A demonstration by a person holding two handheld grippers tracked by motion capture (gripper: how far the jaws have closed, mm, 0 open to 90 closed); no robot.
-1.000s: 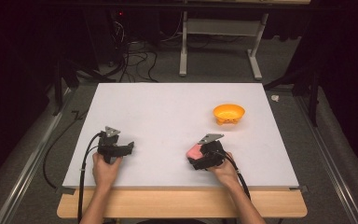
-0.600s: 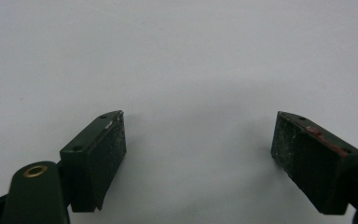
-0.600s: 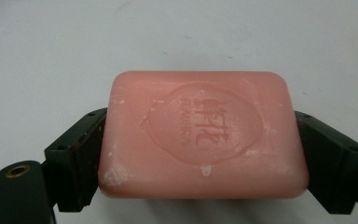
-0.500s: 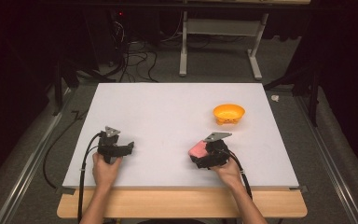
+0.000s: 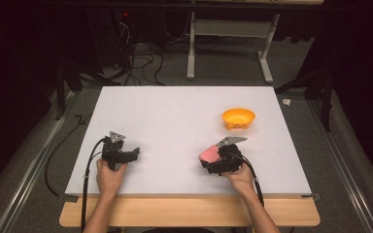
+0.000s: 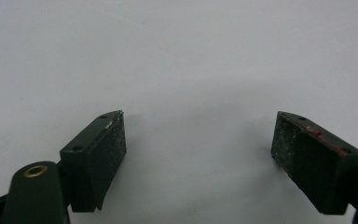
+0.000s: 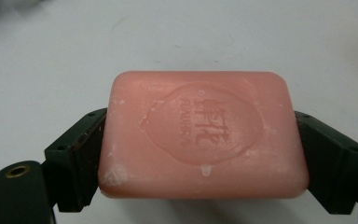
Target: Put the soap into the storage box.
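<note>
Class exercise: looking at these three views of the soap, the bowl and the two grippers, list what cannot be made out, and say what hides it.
1. Underside of the pink soap: right gripper view, covered by the bar itself.
2. Soap's stamped lettering: high view, too small; right gripper view, too shallow and worn to read.
3. Inside bottom of the orange bowl: high view, too small.
4. Right gripper fingertips: high view, hidden by the soap.
5. Left gripper body: left gripper view, cut off by the bottom edge.

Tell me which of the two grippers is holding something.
The right gripper: its jaws are shut on the pink soap bar. The left gripper has its jaws open over bare table.
</note>
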